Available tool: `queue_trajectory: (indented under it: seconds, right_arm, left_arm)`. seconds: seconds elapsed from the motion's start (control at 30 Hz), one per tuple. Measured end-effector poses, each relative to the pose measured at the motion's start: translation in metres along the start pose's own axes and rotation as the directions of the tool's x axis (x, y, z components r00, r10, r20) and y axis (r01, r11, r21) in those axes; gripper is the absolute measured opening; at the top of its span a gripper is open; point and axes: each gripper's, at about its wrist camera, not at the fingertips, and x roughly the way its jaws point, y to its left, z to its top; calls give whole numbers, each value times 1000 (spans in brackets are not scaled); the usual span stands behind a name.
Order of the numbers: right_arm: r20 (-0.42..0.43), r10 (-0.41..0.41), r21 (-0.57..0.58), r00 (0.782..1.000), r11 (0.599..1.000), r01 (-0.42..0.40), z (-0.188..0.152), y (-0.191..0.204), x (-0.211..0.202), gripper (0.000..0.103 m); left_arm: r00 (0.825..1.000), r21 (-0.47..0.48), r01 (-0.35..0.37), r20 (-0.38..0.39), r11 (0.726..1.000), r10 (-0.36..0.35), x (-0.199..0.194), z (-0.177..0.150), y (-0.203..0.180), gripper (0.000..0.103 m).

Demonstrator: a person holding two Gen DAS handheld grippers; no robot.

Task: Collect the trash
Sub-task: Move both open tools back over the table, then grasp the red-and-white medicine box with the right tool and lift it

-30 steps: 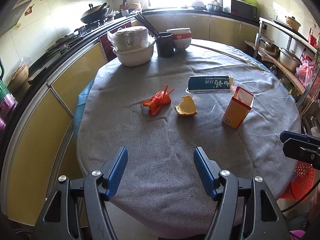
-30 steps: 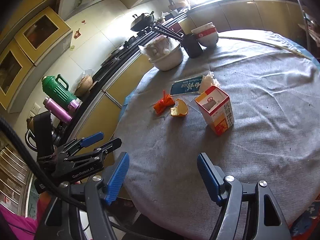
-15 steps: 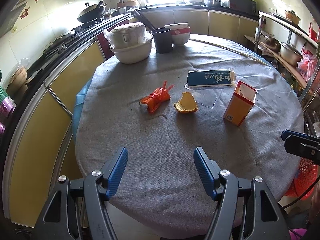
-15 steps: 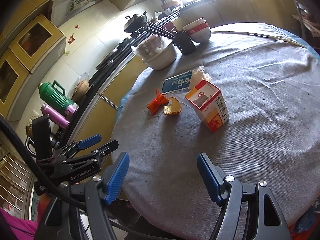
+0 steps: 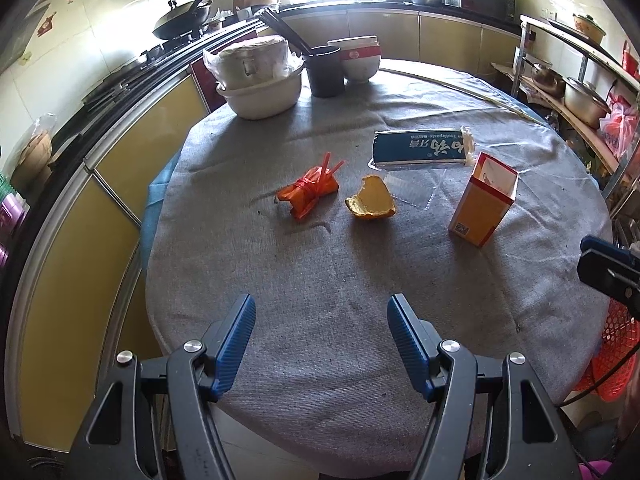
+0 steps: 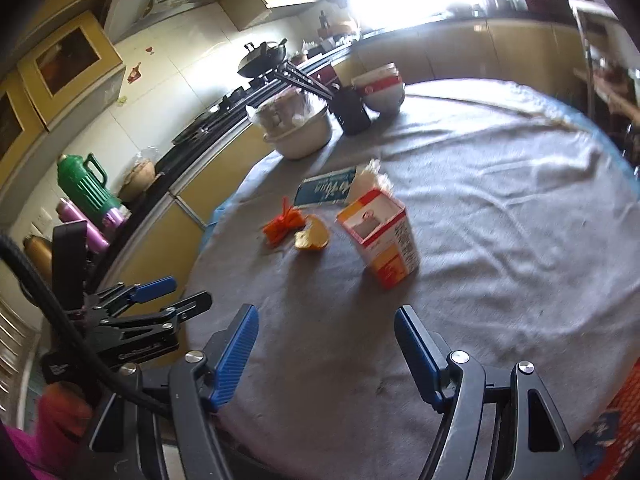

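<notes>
since a second ago the right gripper [image 6: 326, 350] has swung a little, so the open box [image 6: 380, 240] now sits nearer the middle of its view and closer, while the left gripper [image 5: 320, 338] has crept only a bit toward the trash, which looks a little bigger in its view. nothing on the table [image 5: 320, 280] has been moved. both pairs of jaws stand apart with nothing between them, hanging over the bare grey cloth at the near edge of the table. going out from there, the trash lies ahead of both, near the middle of the table. from the left gripper the tied orange wrapper [image 5: 310, 192] is straight ahead and a touch left, with the piece of orange peel [image 5: 372, 202] just beside it on the right. the open box stands upright further right, so it is nearer the right gripper, whose jaws point almost right at it. behind these lies the blue toothpaste box [image 5: 418, 150], flat, with its long side running left to right across both views. far back are the white pot in a basin [image 5: 260, 76], a dark cup [image 5: 325, 70] and a bowl [image 5: 360, 60], which look like dishes, not trash. my guess is the right gripper goes for the open box first and the left takes the wrapper.
</notes>
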Motion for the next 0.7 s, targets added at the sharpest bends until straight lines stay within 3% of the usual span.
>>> queue_trajectory:
  seconds: [0.33, 0.7]
  right_arm:
    - [33, -47, -29, 998, 998, 48, 19, -13, 23, 74]
    - [9, -84, -99, 996, 992, 85, 34, -22, 65, 74]
  left_arm:
    - [1000, -20, -5, -27, 1000, 5, 12, 10, 9, 69]
    - [997, -60, 22, -79, 998, -27, 36, 22, 15, 69]
